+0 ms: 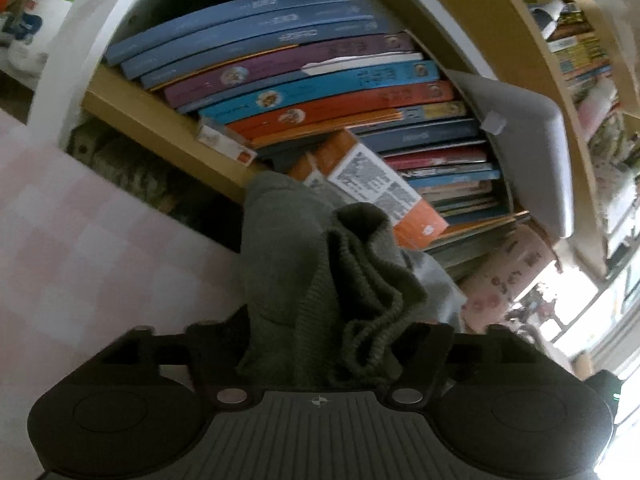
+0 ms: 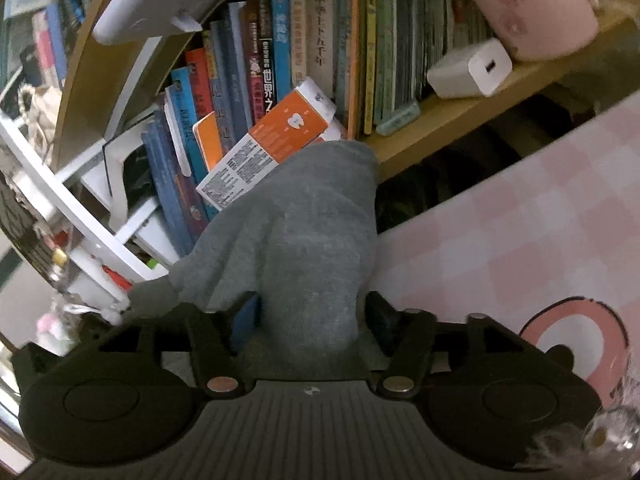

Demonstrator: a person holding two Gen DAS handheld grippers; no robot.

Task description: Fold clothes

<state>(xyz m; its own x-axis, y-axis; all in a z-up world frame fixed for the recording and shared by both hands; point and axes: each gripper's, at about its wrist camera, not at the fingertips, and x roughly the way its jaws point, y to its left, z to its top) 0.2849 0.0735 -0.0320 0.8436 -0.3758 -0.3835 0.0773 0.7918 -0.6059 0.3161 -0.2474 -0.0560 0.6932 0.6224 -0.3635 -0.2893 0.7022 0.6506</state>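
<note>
Left gripper (image 1: 320,332): jaws spread, bunched grey-green knit garment (image 1: 316,280) lying between them; whether the pads press it cannot be told. Right gripper (image 2: 308,320): jaws spread, grey cloth draped between; grip likewise unclear. Garment rises before a wooden bookshelf (image 2: 460,120) packed with books (image 1: 288,56), beside a pink checked surface (image 2: 520,220). Orange box (image 2: 276,136) leans on books; white charger (image 2: 470,70) on shelf.

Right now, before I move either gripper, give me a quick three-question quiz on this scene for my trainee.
1. True or false: the orange box leans against the shelved books.
2. What lies between the right gripper's fingers?
3. The white charger sits beside: A the pink container, B a kettle, C a shoe.
Key: 1 true; 2 the grey garment; 3 A.
</note>
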